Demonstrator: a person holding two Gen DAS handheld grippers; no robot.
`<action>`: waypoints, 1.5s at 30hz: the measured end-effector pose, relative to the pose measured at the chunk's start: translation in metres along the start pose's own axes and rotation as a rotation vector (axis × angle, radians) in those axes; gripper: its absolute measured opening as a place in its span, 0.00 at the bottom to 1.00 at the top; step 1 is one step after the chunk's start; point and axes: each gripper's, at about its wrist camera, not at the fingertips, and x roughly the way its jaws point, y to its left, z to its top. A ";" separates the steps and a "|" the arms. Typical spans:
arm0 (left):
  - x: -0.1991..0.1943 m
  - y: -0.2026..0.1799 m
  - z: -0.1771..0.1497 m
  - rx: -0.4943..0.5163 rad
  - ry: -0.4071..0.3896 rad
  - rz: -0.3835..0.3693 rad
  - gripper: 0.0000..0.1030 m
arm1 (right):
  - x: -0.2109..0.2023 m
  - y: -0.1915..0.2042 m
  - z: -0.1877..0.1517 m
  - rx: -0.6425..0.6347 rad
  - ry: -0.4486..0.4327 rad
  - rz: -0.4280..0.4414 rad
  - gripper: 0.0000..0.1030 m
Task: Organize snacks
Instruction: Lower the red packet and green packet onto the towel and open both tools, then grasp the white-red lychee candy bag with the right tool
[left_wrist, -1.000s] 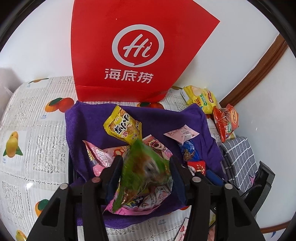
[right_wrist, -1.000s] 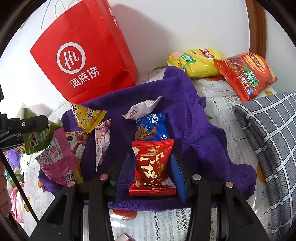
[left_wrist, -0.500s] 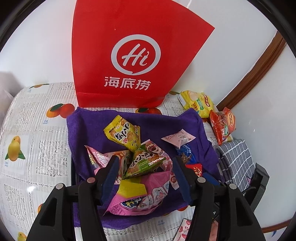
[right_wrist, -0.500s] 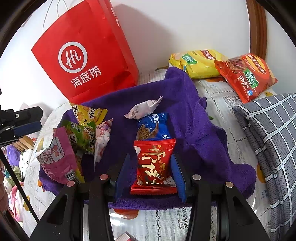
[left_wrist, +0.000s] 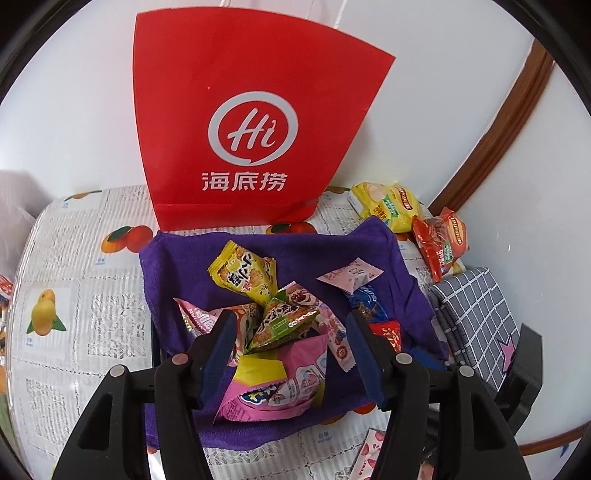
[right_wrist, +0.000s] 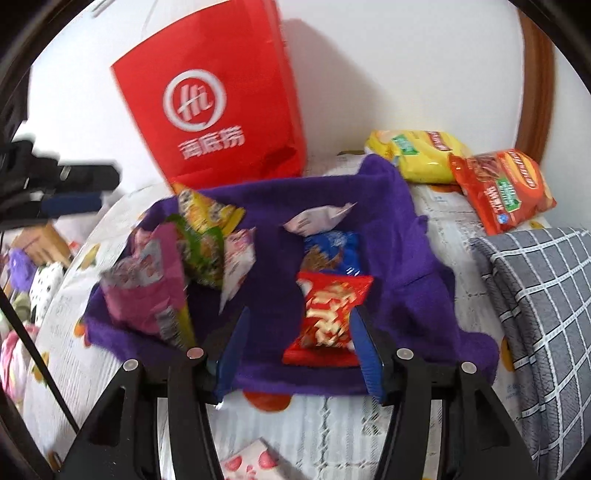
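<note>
Snacks heaped on a purple towel (left_wrist: 173, 280), which serves as the holding surface in front of an upright red paper bag (left_wrist: 251, 125) whose inside is not visible. Ahead of the left gripper (left_wrist: 290, 347), whose jaws have just been opening and now stand apart: a green packet (left_wrist: 284, 323) lying loose between the fingers on a pink packet (left_wrist: 273, 387), a yellow packet (left_wrist: 243, 275) beyond them, and a pale pink sachet (left_wrist: 349, 273) off past the right finger. The right gripper (right_wrist: 297, 354) has likewise just spread its jaws; a red packet (right_wrist: 328, 314) lies between them against the right finger, unclamped, with a blue packet (right_wrist: 332, 251) just beyond. The left wrist view alone shows the fruit-printed tablecloth (left_wrist: 74, 295) to the left; the blurred right wrist view alone shows the whole of the yellow chip bag (right_wrist: 417, 155), orange chip bag (right_wrist: 502, 188) and grey checked cloth (right_wrist: 543, 302).
</note>
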 end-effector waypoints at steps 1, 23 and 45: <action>-0.002 0.000 0.000 0.001 -0.003 -0.004 0.58 | -0.001 0.001 -0.005 -0.009 0.008 0.017 0.54; -0.019 -0.028 -0.008 0.077 -0.017 -0.040 0.59 | -0.039 -0.012 -0.085 -0.073 0.062 0.078 0.65; -0.041 -0.029 -0.006 0.072 -0.046 -0.086 0.59 | -0.042 0.035 -0.107 -0.322 0.114 0.200 0.68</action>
